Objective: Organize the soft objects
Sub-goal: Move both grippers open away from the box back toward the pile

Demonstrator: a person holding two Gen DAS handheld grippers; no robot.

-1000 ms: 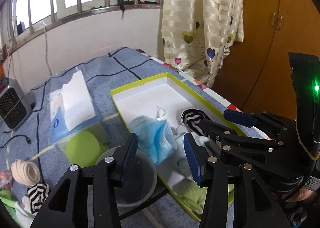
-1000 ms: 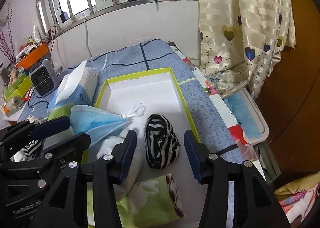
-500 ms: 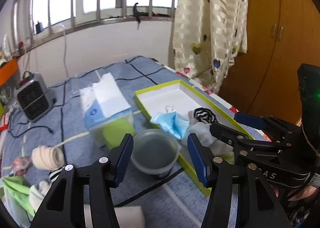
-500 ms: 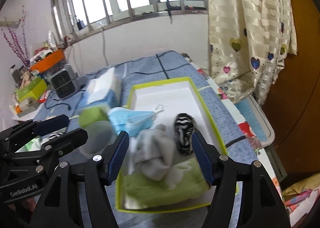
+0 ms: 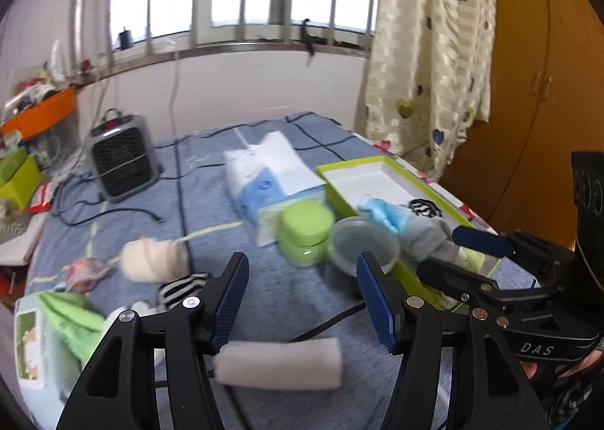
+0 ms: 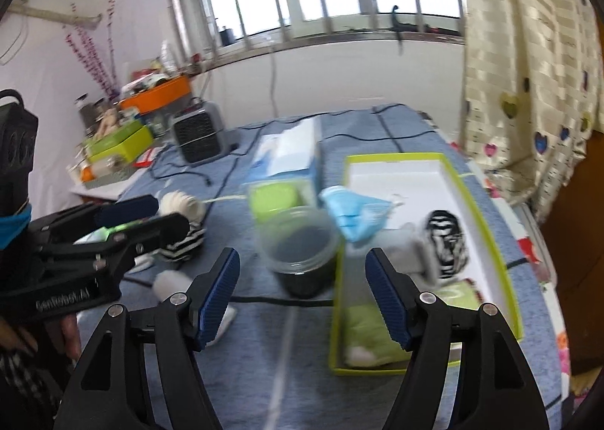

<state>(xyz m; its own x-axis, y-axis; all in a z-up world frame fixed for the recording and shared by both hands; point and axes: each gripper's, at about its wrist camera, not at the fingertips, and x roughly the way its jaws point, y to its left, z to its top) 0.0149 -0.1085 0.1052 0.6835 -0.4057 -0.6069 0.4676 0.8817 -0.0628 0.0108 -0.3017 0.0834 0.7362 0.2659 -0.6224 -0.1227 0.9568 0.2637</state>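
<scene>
Blue bedspread (image 5: 211, 211): two striped socks (image 6: 447, 241), one mask (image 6: 355, 213).

A lived-in home bedroom: heart-print curtain (image 5: 430, 64), wooden wardrobe (image 5: 536, 98) (brown doors), blue bedspread (image 5: 204, 200).

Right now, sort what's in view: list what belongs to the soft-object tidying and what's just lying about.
Job: green-rimmed tray, blue face mask, striped sock, white cloth roll, bandage roll, green cloth.

Lying about: grey heater, tissue pack, green jar, clear tub.
</scene>
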